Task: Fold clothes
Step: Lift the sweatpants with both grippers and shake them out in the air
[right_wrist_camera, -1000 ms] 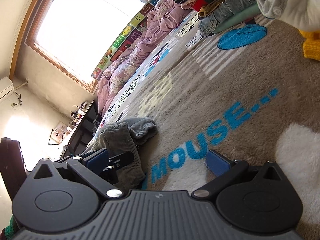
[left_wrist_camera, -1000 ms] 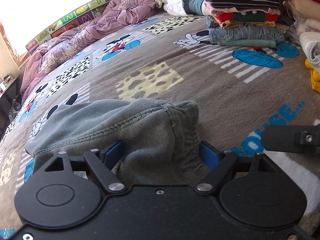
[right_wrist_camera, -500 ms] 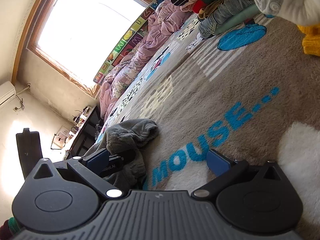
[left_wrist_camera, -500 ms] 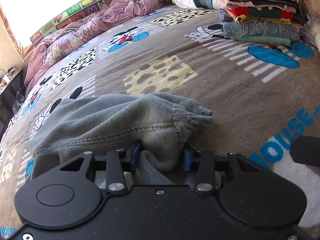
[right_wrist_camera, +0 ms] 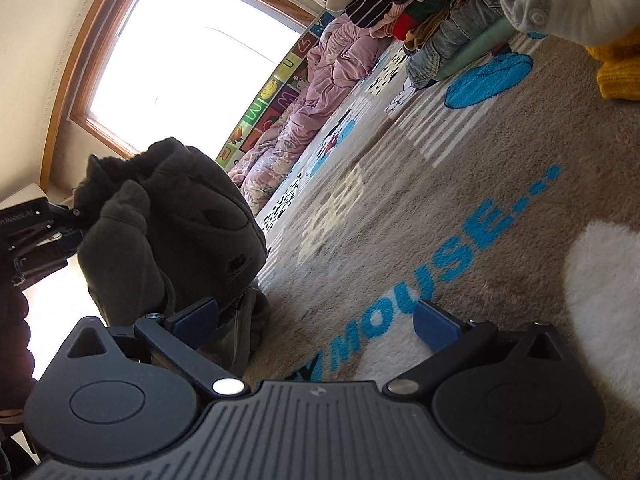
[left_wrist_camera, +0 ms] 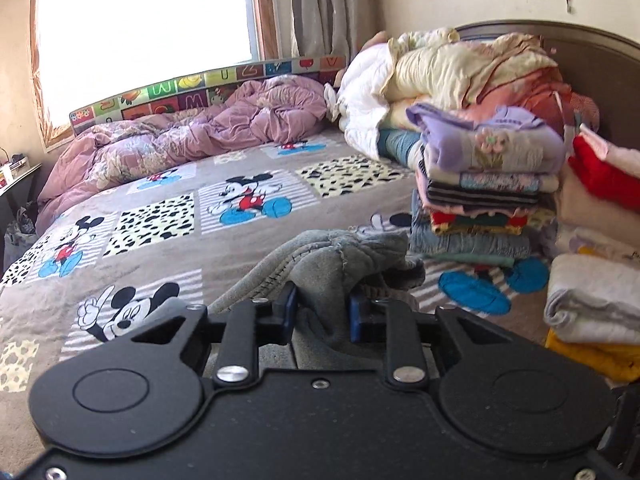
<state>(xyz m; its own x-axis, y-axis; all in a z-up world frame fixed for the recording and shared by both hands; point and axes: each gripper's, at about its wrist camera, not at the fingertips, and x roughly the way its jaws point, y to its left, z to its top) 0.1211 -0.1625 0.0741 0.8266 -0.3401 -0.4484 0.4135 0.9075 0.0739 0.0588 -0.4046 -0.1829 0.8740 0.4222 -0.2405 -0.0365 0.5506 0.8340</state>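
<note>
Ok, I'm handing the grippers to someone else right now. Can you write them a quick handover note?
Left gripper: shut on the grey garment, holding it bunched and lifted off the bed blanket.
Right gripper: open, holding nothing, low over the blanket beside the garment's hanging end.
Done: the stack of folded clothes stands near the headboard.
Left: the grey garment is unfolded; probably spread it flat, fold it, then add it to the stack.

A home bedroom: a bed with a Mickey Mouse blanket (left_wrist_camera: 280,216), crumpled purple duvet (left_wrist_camera: 192,140), stacked folded clothes (left_wrist_camera: 484,200) at right, window (left_wrist_camera: 144,20) upper left.
</note>
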